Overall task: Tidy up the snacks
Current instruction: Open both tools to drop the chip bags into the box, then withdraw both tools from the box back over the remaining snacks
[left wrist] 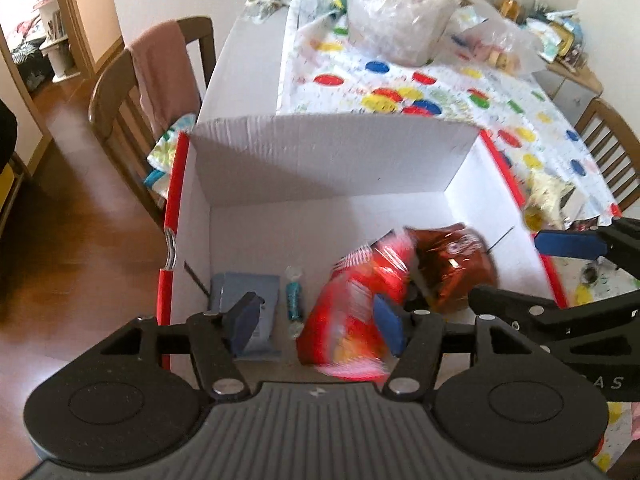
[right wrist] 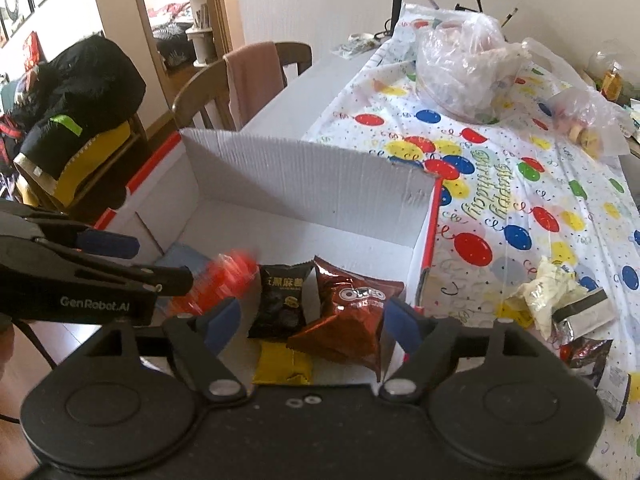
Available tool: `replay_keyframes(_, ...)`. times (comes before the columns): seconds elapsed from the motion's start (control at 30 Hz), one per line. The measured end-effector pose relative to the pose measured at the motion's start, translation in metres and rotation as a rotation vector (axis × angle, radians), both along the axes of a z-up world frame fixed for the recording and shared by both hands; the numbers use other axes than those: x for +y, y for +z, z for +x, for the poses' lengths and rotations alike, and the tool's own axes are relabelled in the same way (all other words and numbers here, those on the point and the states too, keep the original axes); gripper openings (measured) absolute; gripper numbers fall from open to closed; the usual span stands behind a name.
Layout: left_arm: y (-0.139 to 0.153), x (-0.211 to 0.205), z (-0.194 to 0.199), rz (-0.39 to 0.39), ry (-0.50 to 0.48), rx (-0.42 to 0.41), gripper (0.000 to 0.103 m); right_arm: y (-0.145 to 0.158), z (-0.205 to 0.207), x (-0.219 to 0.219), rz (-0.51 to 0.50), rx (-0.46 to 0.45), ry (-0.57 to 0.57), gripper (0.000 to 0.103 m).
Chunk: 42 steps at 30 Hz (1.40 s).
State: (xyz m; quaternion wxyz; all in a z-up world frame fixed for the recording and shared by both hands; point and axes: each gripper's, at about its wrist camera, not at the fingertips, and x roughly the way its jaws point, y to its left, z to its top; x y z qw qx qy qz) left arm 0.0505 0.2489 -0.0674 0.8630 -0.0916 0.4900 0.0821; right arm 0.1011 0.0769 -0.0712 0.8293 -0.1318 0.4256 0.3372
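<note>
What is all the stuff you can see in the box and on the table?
box: 1, white card with red edges, on the table, open
red snack bag: 1, red, in the box, blurred
Oreo bag: 1, dark red, in the box, right of the black bag
black snack bag: 1, black, in the box, middle
yellow packet: 1, yellow, near edge of the box
blue-grey packet: 1, box's left side
small teal candy: 1, beside the blue-grey packet
tablecloth: 1, white with coloured balloons
plastic bags: 2, clear, far end of table
crumpled wrappers: several, right of the box
chair: 1, brown, pink cloth over it
left tongs: open, over the box
right tongs: open, over the box
</note>
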Motion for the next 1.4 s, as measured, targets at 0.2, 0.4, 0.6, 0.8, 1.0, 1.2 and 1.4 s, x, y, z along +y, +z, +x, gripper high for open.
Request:
replay_keyframes(0.2, 0.018, -0.013, -0.006, 0.006, -0.010, -0.054, 0.066, 0.017, -0.004, -0.017, 0.040, -0.013, -0.013, 0.088)
replay_keyframes(0.4, 0.032, -0.034, -0.005, 0.014, -0.020, -0.099, 0.069, 0.032, -0.004, -0.041, 0.076, -0.034, -0.023, 0.095)
replay_keyframes(0.6, 0.041, -0.063, 0.003, 0.014, -0.046, -0.128, 0.074, 0.043, -0.001, -0.075, 0.112, -0.044, -0.034, 0.101)
replay_keyframes(0.8, 0.046, -0.100, 0.016, -0.002, -0.073, -0.146, 0.078, 0.047, 0.009, -0.117, 0.131, -0.051, -0.060, 0.103)
replay_keyframes(1.0, 0.043, -0.147, 0.035, -0.018, -0.108, -0.140, 0.078, 0.045, 0.022, -0.170, 0.136, -0.062, -0.076, 0.103)
replay_keyframes(1.2, 0.037, -0.197, 0.055, -0.030, -0.166, -0.137, 0.078, 0.036, 0.043, -0.228, 0.103, -0.077, -0.078, 0.103)
replay_keyframes(1.4, 0.026, -0.242, 0.074, -0.031, -0.208, -0.117, 0.078, 0.018, 0.063, -0.271, 0.065, -0.069, -0.063, 0.103)
